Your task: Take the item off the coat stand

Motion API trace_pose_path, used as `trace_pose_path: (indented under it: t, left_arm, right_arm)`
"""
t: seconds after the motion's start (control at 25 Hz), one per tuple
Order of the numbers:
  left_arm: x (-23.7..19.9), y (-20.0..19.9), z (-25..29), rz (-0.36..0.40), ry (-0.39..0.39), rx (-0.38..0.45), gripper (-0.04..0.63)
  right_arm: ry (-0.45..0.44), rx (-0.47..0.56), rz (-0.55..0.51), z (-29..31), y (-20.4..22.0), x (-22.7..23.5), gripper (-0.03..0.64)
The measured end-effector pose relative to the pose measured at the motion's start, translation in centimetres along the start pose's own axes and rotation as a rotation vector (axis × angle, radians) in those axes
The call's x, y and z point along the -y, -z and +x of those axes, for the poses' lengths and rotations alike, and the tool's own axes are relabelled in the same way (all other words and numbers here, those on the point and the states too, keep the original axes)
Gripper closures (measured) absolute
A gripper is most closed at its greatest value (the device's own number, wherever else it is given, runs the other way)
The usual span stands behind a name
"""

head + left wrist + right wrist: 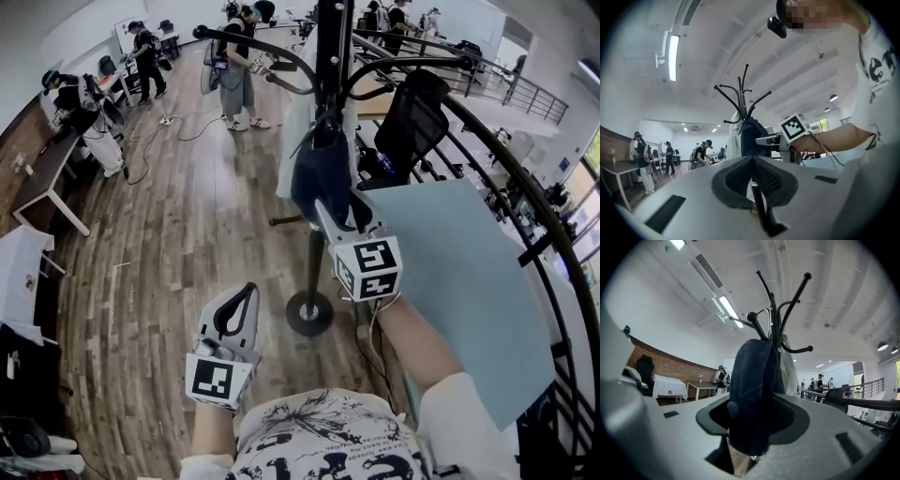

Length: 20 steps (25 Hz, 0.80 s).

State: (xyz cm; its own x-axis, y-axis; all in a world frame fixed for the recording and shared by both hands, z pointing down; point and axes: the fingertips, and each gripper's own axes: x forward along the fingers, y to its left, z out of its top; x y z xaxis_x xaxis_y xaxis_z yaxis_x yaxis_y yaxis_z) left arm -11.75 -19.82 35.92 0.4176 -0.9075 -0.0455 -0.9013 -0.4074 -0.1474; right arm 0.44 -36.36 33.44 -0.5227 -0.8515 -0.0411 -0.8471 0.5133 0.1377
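Underfoot, the wood floor (187,234) fills the head view from 12 round to 7 o'clock. A pale blue board (459,281) covers the 3 to 5 o'clock side. A black railing (525,202) curves past it at 2 o'clock. People (239,56) stand far off at 10 and 11 o'clock.

The stand (330,56) runs through the middle. Its black pole drops from 12 o'clock to a round base (309,314) just below centre, and curved hooks (253,42) spread from its top. A white garment (298,122) hangs on the stand's far side.

The item (321,173), dark navy and soft, hangs on the stand just above centre, on the near side of the pole.

The right claw (330,223) reaches up from 5 o'clock to the item's lower end. Its jaws stand wide with the item between them. In the right gripper view the item hangs down from 12 o'clock into the gap and fills its middle, with dark pad showing on both sides. A small metal ring (757,457) sits at the item's bottom edge, at 6 o'clock.

The left claw (242,298) is low at 7 o'clock, pointing up and well apart from the stand. Its jaws are pressed together with nothing between them. In the left gripper view the stand rises at 12 o'clock beyond the tips. The right claw's marker cube (794,127) shows at 2 o'clock, just beside the item.
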Motion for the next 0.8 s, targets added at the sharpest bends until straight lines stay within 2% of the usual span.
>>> trace_pose_path:
  t: [0.2,0.36,0.48,0.8]
  left_arm:
    - [0.3,0.6,-0.7,-0.004,-0.004,-0.016,0.591]
    - [0.5,0.9,-1.0,-0.016,-0.001,-0.032,0.591]
    - [0.5,0.8,-0.8,-0.004,-0.009,-0.020,0.591]
    - [1.9,1.1,-1.3,-0.015,0.036,-0.036,0.591]
  right_arm:
    - [0.028,-0.025,-0.018,0.8,1.1,0.0,0.556]
    - [0.055,-0.038,-0.010,0.7,0.8,0.3,0.610]
    - [0.051,-0.034,-0.011,0.4,0.4,0.3,0.618]
    - [0.034,0.005,-0.024,-1.6,-1.3,-0.4,0.620]
